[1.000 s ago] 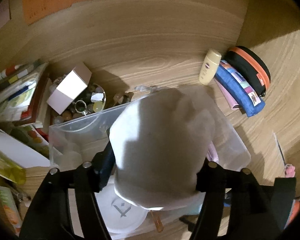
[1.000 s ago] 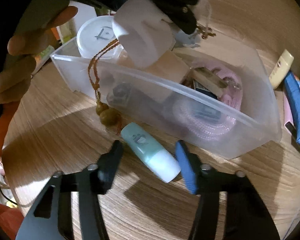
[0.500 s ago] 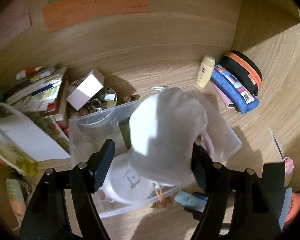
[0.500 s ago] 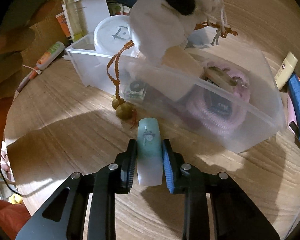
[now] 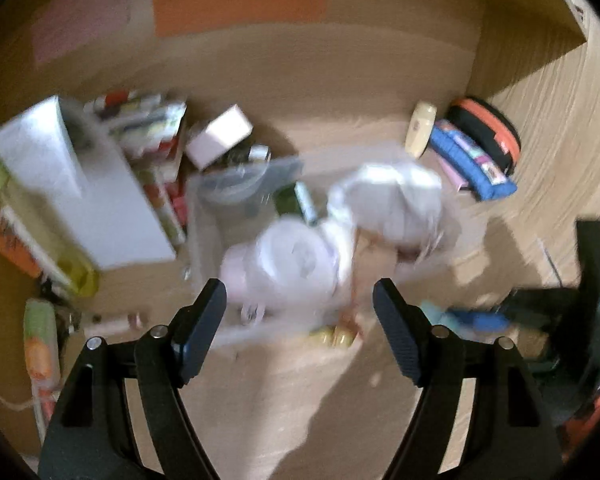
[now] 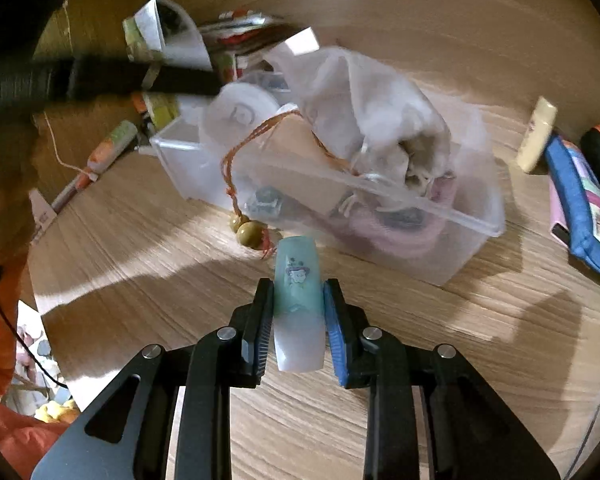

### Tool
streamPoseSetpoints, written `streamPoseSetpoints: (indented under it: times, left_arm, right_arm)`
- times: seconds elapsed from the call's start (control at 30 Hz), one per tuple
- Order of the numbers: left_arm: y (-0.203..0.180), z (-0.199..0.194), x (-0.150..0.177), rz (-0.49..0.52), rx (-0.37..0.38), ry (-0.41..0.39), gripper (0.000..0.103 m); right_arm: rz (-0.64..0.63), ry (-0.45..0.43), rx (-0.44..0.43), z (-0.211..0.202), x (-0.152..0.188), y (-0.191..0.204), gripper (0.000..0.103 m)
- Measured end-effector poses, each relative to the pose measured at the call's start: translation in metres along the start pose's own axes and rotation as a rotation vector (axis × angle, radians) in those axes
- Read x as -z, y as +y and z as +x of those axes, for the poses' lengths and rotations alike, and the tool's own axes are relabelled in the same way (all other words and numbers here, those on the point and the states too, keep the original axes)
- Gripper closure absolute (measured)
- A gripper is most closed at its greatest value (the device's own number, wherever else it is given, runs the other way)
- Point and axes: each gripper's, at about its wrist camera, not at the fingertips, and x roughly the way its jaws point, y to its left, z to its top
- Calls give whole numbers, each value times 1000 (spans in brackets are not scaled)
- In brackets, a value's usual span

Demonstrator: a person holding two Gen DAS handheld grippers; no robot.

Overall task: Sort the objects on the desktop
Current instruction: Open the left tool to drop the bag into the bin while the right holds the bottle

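Two grippers at work over a pale wood-grain desk (image 6: 380, 420), sorting loose items into a clear rectangular plastic bin (image 6: 452, 240); order below runs big to small. Bin sits mid-desk, already crowded: a white drawstring cloth bag (image 6: 364, 108) slumps across its top, a round white lid (image 6: 240, 114) lies at the far end, and an orange braided cord with brown beads (image 6: 246, 232) hangs over the near wall onto the desk. Left gripper (image 5: 300, 328): jaws opening, wide apart, nothing between the pads, blurred frame, cloth bag lying in the bin beyond it. Right gripper (image 6: 298, 320): clamped on a small mint-green and white tube with a cartoon print (image 6: 299, 300), held just in front of the bin. Step in hand, by my reading: tube picked up, not yet binned. Next move likely calls for carrying it over the near wall, clearing the cord, and finding a gap beside the bag.
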Motion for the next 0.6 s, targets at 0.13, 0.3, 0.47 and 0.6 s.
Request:
streamPoseSetpoints:
  times: [0.13, 0.3, 0.47, 0.6]
  left_arm:
    - [3, 10, 26, -23, 3, 63, 27]
    - [-4, 32, 45, -28, 21, 134, 27]
    - [-18, 56, 48, -25, 47, 181, 27]
    - [-28, 74, 46, -28, 55, 201, 27]
  right_arm:
    - [22, -15, 3, -8, 2, -8, 80]
    - [51, -31, 2, -15, 2, -16, 80]
    - [63, -44, 5, -22, 5, -21, 80]
    - [65, -48, 9, -25, 7, -23, 80]
